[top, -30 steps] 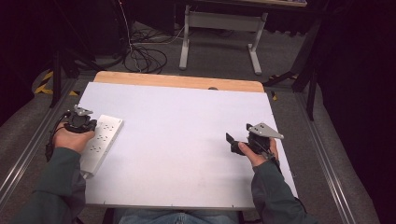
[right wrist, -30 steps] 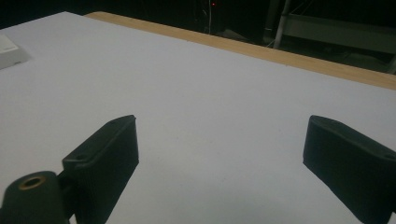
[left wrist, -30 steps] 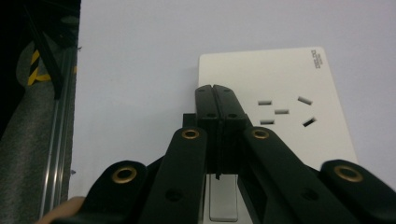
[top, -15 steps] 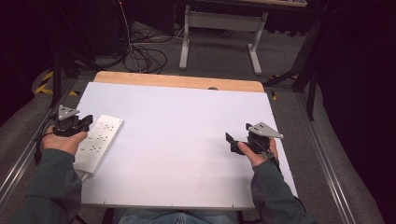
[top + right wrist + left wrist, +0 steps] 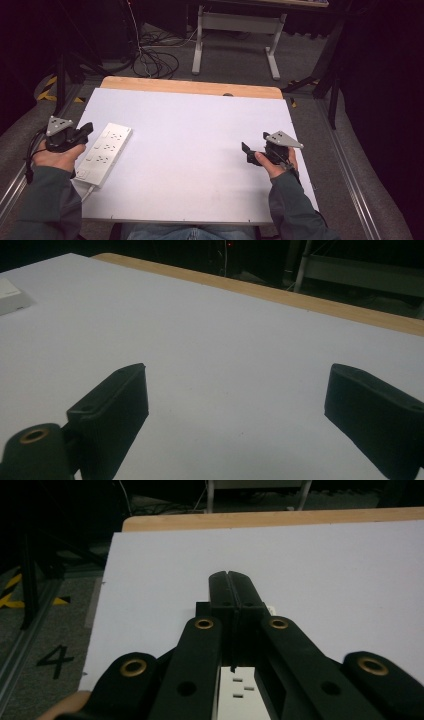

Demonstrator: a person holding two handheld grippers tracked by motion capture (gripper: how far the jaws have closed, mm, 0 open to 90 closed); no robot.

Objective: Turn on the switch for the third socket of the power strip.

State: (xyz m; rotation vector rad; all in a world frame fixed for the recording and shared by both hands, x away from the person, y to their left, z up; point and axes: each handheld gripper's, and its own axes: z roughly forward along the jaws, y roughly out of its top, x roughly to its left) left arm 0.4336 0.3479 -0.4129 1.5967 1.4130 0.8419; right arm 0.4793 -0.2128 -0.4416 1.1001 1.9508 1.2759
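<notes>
A white power strip [image 5: 105, 152] lies at an angle near the left edge of the white tabletop [image 5: 190, 135]. My left gripper [image 5: 86, 130] hovers just left of the strip at the table's edge, held in a hand. In the left gripper view its jaws [image 5: 231, 577] are pressed together with nothing between them, and the power strip [image 5: 239, 690] shows beneath them. My right gripper [image 5: 246, 149] rests low over the right side of the table, pointing left. Its jaws [image 5: 240, 390] stand wide apart over bare tabletop, with a corner of the power strip [image 5: 10, 294] far off.
A wooden strip [image 5: 190, 87] borders the table's far edge. Beyond it on the floor are coiled cables [image 5: 155, 62] and a white desk frame [image 5: 235, 30]. Metal rails run along both sides of the table.
My left gripper has moved left, off the power strip toward the table's left edge. The right gripper has stayed in place.
</notes>
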